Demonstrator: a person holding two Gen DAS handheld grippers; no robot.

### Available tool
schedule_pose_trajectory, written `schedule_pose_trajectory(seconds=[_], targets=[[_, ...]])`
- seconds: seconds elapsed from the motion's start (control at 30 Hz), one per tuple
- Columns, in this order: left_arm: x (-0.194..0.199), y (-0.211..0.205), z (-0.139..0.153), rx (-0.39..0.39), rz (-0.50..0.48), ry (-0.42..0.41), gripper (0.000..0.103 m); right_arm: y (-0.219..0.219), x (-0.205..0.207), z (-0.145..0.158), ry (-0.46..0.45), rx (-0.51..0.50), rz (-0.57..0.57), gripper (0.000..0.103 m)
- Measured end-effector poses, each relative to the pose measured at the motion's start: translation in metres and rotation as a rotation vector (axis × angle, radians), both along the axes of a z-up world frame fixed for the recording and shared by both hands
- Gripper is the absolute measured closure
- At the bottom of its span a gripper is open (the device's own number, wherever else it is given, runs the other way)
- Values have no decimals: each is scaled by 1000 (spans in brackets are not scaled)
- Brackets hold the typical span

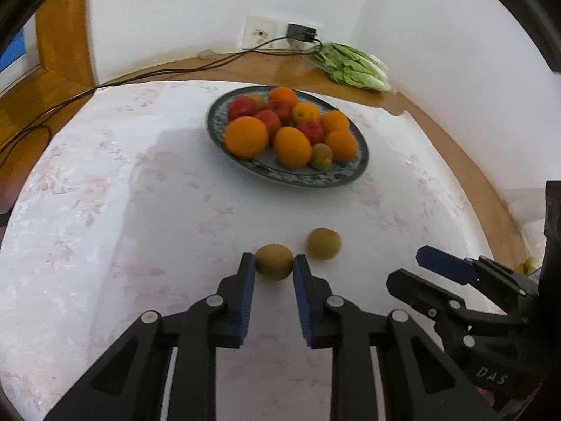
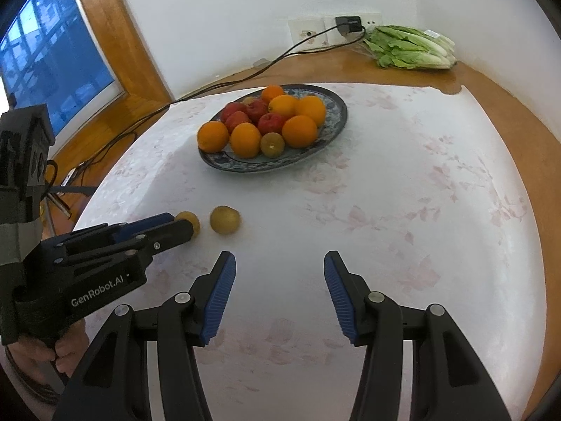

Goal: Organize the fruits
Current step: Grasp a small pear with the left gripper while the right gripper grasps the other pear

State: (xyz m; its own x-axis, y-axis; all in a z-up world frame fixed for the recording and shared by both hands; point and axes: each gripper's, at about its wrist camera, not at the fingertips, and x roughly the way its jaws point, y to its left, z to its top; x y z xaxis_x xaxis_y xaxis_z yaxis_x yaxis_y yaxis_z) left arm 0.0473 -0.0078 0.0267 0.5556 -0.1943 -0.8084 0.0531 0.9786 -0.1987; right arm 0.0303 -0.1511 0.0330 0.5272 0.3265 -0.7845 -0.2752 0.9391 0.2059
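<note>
- Near the front edge of the white, faintly pink-flowered tablecloth (image 1: 140, 189), a small brownish-green kiwi (image 1: 273, 261) sits between the blue-padded fingers of the left hand-held gripper (image 1: 274, 263) — both pads touch its sides, so the gripper is closed on it.
- Just beside it, to the right and a little farther back, a second brownish-green kiwi (image 1: 324, 243) lies loose on the cloth, apart from the first.
- Farther back on the table stands an oval blue-patterned ceramic plate (image 1: 315, 179), heaped with round oranges (image 1: 246, 137), red apples (image 1: 268, 120) and one more kiwi (image 1: 322, 156) at its near rim.
- On the right, the right hand-held gripper (image 2: 279, 266) hovers over bare cloth with its jaws spread wide — nothing between them.
- At the far wall, a bunch of green leafy lettuce in clear wrap (image 2: 410, 49) lies on the bare wooden table top (image 1: 266, 66), near a black charger plugged into a white wall socket (image 1: 301, 33); its black cable (image 1: 147, 75) trails off to the left.
</note>
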Motion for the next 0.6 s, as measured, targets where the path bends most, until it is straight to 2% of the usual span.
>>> schedule_pose_trajectory(seconds=[0.3, 0.6], targets=[[-1, 21, 6, -13, 53, -11, 84, 35, 11, -1, -3, -48, 73, 49], [-2, 24, 5, -40, 41, -10, 83, 53, 22, -8, -14, -78, 92, 66]])
